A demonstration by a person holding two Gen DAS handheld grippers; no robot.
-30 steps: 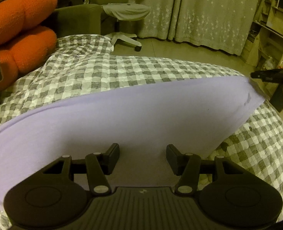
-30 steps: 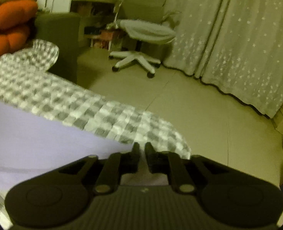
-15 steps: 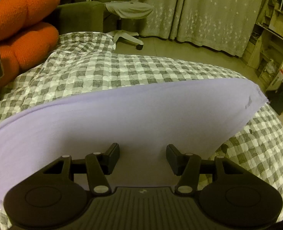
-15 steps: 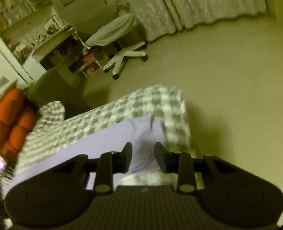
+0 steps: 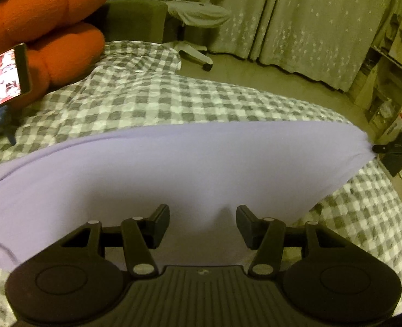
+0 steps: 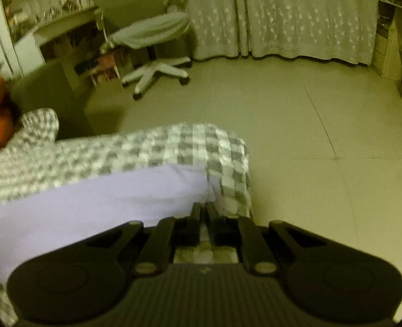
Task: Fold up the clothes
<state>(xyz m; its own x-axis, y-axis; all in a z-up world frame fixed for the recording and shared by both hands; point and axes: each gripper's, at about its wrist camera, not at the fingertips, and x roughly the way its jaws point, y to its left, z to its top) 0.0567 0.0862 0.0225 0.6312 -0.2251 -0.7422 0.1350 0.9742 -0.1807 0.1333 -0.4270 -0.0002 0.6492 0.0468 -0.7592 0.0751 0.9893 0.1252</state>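
A lilac garment [image 5: 190, 169] lies spread across a grey-and-white checked bedcover [image 5: 146, 100]. My left gripper [image 5: 203, 222] is open, its fingers just above the garment's near edge with a small pucker of cloth between them. My right gripper [image 6: 203, 211] is shut on the garment's right corner [image 6: 190, 190] near the bed's end. It also shows at the right edge of the left wrist view [image 5: 377, 148], pinching that corner.
Orange cushions [image 5: 45, 27] and a lit phone [image 5: 2, 77] on a stand sit at the bed's left. A white office chair [image 6: 154, 43], a desk and shelves, curtains [image 6: 296, 13] and tiled floor [image 6: 309, 136] lie beyond the bed.
My right gripper opened half a second ago, swung back level and has shut on the garment's right corner. My left gripper stayed open over the near edge; a small pucker has formed there.
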